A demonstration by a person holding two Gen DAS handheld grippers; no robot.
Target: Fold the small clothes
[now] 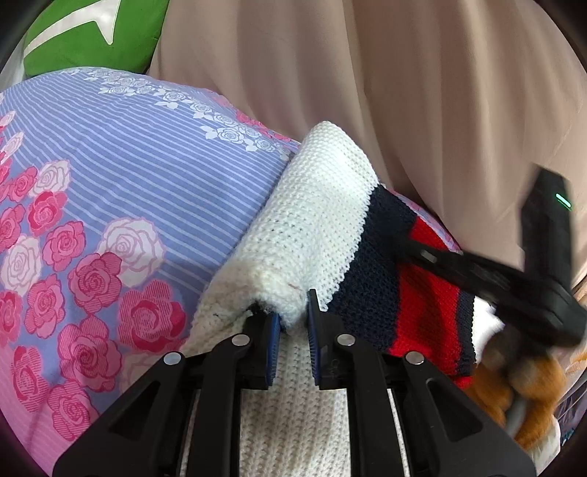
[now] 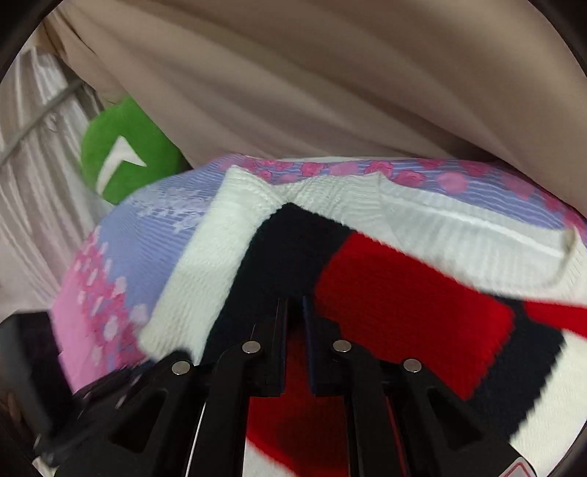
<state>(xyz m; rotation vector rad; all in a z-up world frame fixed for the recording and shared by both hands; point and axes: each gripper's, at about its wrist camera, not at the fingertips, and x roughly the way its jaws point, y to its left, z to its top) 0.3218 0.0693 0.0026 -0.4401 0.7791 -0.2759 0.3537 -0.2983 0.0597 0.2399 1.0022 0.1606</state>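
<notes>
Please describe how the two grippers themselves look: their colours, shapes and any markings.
Both grippers, left gripper and right gripper, are black plastic linkages with triangular cut-outs and round silver pins. Their flat fingers carry blue pads. In the left wrist view, the right gripper's body shows a small green light.

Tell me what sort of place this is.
Probably a bedroom: a rose-print bedsheet under the knit sweater, beige curtains behind, and a green cushion beside them.

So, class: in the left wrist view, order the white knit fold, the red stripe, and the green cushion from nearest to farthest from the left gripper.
1. White knit fold: pinched in the left gripper.
2. Red stripe: to the right on the same sweater.
3. Green cushion: top left, beyond the floral bedsheet.
</notes>
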